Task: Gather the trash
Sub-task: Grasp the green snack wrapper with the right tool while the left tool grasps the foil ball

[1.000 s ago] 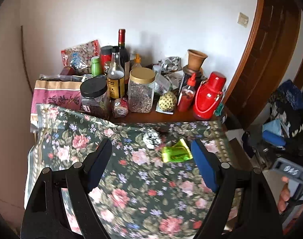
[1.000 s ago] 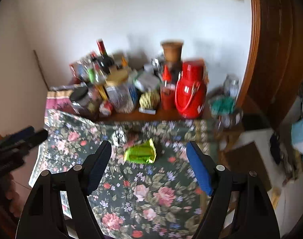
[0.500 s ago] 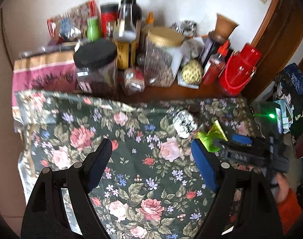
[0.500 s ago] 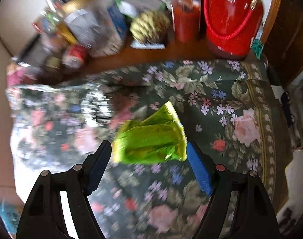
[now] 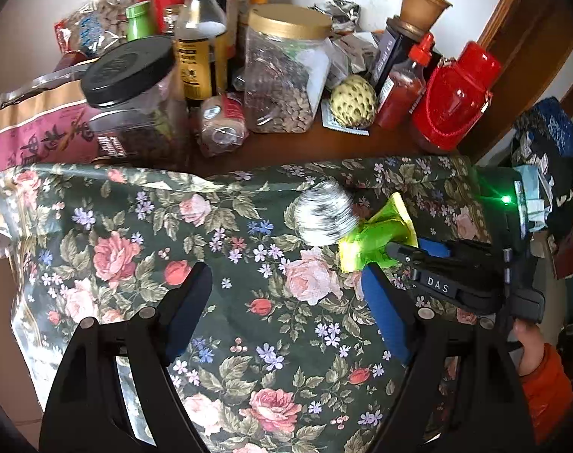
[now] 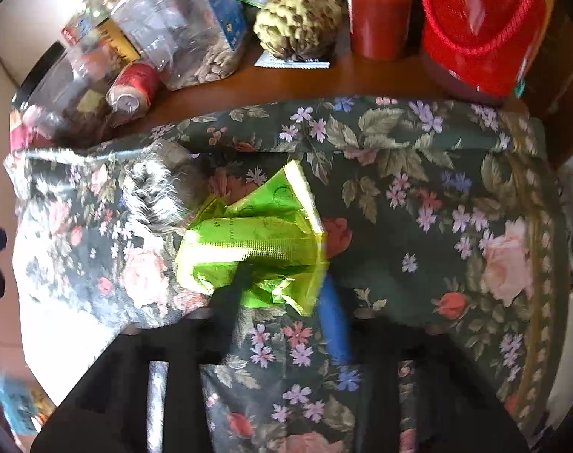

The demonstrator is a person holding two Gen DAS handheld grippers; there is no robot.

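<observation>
A lived-in home: floral tablecloth [image 5: 248, 264], food jars [image 5: 286, 71], wine bottles [image 5: 199, 37], wooden door frame [image 5: 527, 37].

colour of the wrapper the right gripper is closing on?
Bright lime green, shiny, with a paler yellowish sealed edge. The wrapper shows best in the right wrist view.
</observation>
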